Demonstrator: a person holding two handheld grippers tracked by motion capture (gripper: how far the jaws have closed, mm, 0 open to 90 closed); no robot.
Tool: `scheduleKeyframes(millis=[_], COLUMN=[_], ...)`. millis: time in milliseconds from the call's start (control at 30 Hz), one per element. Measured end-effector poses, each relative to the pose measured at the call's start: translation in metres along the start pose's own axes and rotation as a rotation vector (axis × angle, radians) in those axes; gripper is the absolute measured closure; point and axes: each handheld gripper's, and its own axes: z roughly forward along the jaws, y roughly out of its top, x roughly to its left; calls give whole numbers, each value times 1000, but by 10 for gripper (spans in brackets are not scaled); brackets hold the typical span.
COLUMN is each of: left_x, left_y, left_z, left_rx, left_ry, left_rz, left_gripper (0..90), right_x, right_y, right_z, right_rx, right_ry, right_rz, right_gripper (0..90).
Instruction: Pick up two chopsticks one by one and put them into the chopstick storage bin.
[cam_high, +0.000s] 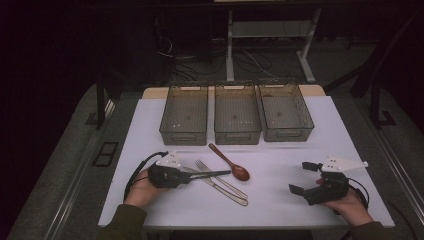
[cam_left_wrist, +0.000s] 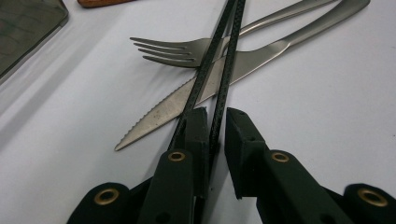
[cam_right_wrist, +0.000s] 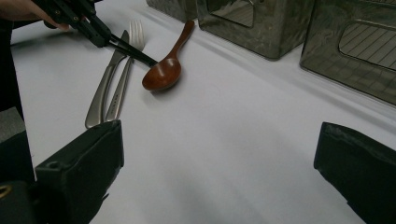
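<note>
A pair of black chopsticks (cam_left_wrist: 219, 65) is clamped between the nearly closed jaws of the left hand-held gripper (cam_high: 172, 176); the sticks are held out level over the counter (cam_high: 280, 200), across a fork (cam_left_wrist: 187, 50) and a knife (cam_left_wrist: 196, 95) lying side by side, and their tips are seen just beside the bowl of a brown wooden spoon (cam_right_wrist: 163, 72). The right hand-held gripper (cam_right_wrist: 215, 154) is held wide open and empty, well apart from the cutlery.
</note>
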Motion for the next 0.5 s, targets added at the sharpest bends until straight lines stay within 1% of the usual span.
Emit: scheduleKeyframes(millis=[200,333,500], left_x=[0,-1,-1], left_y=[-1,-1,-1], left_z=[0,0,0], left_rx=[-4,-5,-8], left_ry=[-5,-11,-14], left_rz=[32,33,47], left_gripper=[815,826,841], right_x=[0,0,0], right_y=[0,0,0], right_z=[0,0,0], right_rx=[1,1,1], right_ry=[2,2,3], right_rz=[-3,-3,-4], right_gripper=[11,11,11])
